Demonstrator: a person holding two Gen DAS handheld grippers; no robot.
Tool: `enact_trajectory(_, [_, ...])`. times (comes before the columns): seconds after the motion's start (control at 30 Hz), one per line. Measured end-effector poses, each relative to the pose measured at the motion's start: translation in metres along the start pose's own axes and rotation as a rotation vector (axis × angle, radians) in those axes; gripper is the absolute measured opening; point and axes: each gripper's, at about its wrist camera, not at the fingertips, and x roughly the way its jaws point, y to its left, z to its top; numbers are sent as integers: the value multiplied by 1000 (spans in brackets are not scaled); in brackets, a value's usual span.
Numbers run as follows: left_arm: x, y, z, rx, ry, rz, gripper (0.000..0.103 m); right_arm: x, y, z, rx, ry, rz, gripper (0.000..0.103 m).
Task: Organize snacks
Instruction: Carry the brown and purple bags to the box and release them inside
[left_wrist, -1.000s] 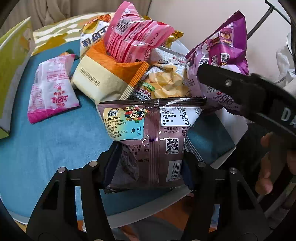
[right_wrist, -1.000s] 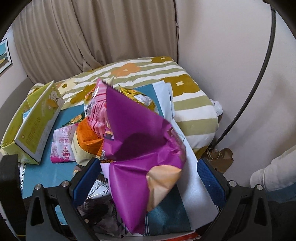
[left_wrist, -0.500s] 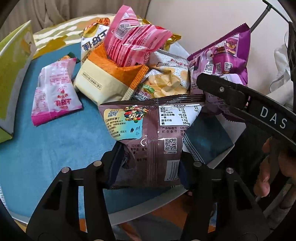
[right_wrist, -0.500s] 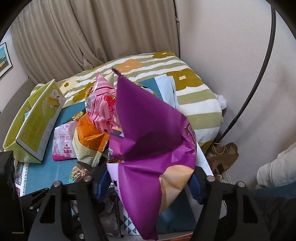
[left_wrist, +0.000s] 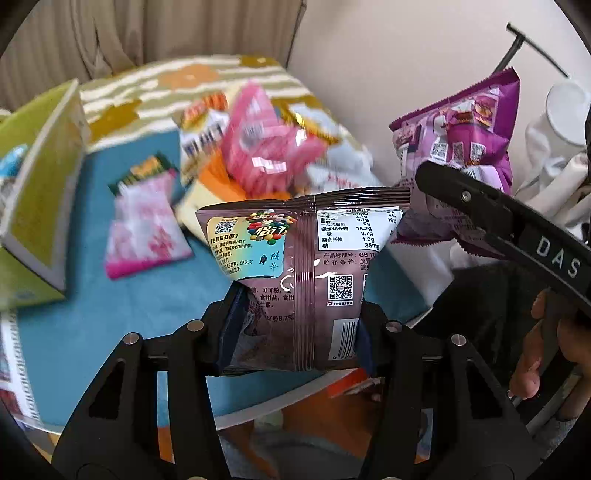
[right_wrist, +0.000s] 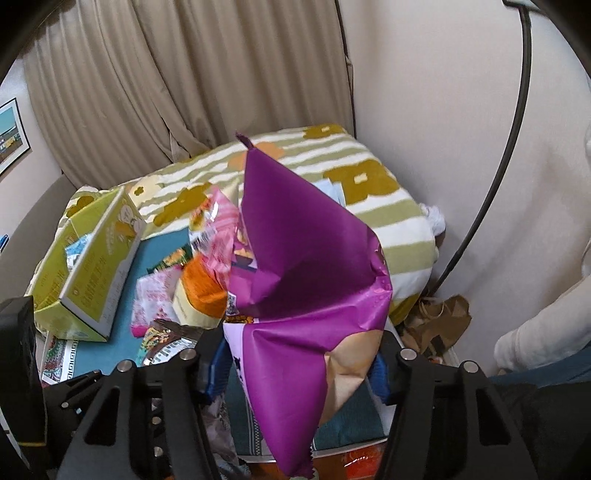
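The left gripper (left_wrist: 295, 325) has its jaws clamped on the lower part of a brown bag (left_wrist: 306, 258), which stands upright between them with its printed back to the camera, clear of the blue bench (left_wrist: 122, 317) below. The right gripper (right_wrist: 299, 365) grips a purple bag (right_wrist: 306, 280); its jaws have just been closing, and the blue pads now press the bag's lower half from both sides so that the foil buckles into folds. In the left wrist view the same purple bag (left_wrist: 458, 147) hangs up at the right, above one black finger of the right gripper, with a hand (left_wrist: 543, 347) on the handle lower down.

On the bench behind the brown bag lies a loose heap of snacks (blurred in the left view): a pink bag (left_wrist: 266, 144) on top, an orange-and-cream bag (right_wrist: 199, 291) under it, and a small pink-and-white packet (left_wrist: 144, 229) lying flat just to the left of the heap. A yellow-green box (right_wrist: 88, 266) sits at the left edge of the bench, open at the top with small packets inside. Beyond the bench is a striped, flowered cover (right_wrist: 369, 199), then beige curtains (right_wrist: 184, 81) and a pale wall. A pale sleeve (right_wrist: 546, 325) shows at the right edge of the right wrist view.
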Motion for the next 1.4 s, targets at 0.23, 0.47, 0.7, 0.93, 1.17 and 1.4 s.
enact_trajectory(0.23, [-59,37,36,-18,-110,57,48,-28,36,32,-61,-72,44,56])
enact_trajectory(0.47, [-104,109,67,-68,-186,137,48,-25,111,66,-127,-119,159,56])
enact_trajectory(0.7, [-135,212,86,-141,-192,233,48,4,202,87,-202,-102,290,56])
enact_trajectory(0.93, [-132,317,83,-231,-115,299,48,51,294,91,-271,-16,380,56])
enact_trajectory(1.17, [-101,389,76,-236,19,295,48,93,342,85,-260,92,379,56])
enact_trajectory(1.4, [-103,397,68,-181,27,259,102,115,363,77,-237,167,335,56])
